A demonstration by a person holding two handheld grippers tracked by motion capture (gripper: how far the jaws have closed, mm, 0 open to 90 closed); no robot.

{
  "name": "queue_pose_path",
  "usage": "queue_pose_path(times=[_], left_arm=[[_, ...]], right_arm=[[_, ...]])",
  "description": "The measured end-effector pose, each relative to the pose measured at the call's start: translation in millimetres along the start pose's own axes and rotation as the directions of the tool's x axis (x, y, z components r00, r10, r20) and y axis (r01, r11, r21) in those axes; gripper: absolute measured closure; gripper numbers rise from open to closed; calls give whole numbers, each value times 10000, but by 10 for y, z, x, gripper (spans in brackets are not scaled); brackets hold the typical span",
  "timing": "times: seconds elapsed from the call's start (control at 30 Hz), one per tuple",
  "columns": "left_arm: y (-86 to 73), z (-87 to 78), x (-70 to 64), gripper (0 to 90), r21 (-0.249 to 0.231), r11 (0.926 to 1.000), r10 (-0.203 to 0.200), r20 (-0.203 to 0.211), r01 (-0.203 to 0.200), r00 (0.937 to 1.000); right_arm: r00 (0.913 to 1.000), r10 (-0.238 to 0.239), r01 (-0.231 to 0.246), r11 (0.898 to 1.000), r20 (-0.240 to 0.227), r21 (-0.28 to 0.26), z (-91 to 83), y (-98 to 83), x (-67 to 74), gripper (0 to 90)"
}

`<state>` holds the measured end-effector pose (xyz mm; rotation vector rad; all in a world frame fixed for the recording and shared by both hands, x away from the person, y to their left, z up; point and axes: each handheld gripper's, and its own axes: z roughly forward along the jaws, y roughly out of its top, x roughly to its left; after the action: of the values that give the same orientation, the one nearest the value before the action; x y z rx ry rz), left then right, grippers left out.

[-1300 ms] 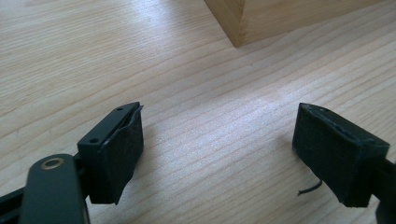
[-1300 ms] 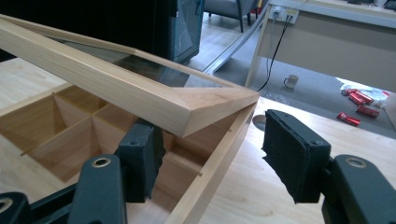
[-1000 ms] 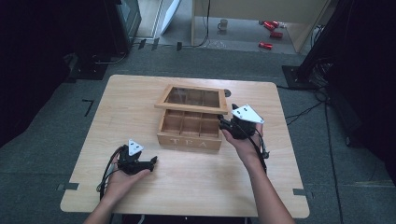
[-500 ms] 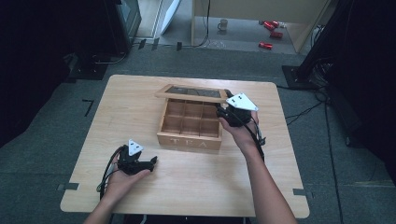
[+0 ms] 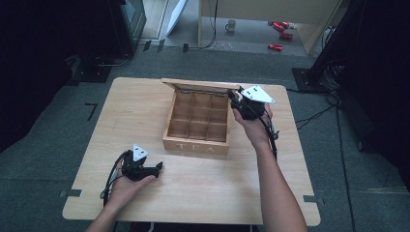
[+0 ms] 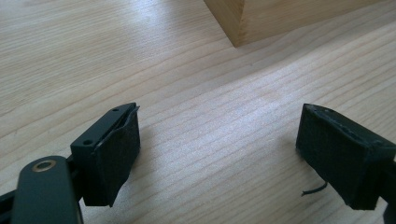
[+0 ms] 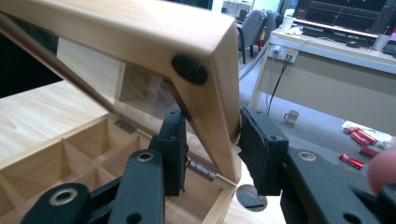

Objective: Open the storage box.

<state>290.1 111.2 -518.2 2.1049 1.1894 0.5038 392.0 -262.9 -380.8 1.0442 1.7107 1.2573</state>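
So there's a wooden tea box (image 5: pixel 198 126) sitting mid tabletop (image 5: pixel 121 116), "TEA" on its front, empty compartments showing. Its glass-paned lid (image 7: pixel 140 51) is swung up at the back, nearly upright. The right gripper (image 5: pixel 238 102) is at the lid's right end, with the jaws clamped on the wooden frame edge, one pad (image 7: pixel 173 149) on the inside, the other on the outside. The left gripper (image 5: pixel 151 170) just rests on the tabletop near the front left, well apart from the box, jaws spread wide around nothing.
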Motion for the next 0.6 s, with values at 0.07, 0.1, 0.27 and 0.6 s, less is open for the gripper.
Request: queue_pose_path(times=[0.07, 0.1, 0.27, 0.6], left_arm=[[0, 1, 1, 141, -2, 10000, 6, 4, -6, 10000], [0, 1, -1, 141, -3, 10000, -11, 7, 11, 10000], [0, 1, -1, 141, -3, 10000, -11, 15, 11, 10000], [-1, 2, 0, 141, -17, 10000, -5, 17, 5, 10000]], right_arm=[[10000, -5, 5, 10000, 56, 68, 32, 43, -24, 639], [9999, 20, -21, 10000, 132, 73, 49, 61, -30, 643], [9986, -78, 74, 9999, 525, 90, 147, 161, -58, 659], [9973, 338, -342, 9994, 654, 57, 332, 289, -177, 664]])
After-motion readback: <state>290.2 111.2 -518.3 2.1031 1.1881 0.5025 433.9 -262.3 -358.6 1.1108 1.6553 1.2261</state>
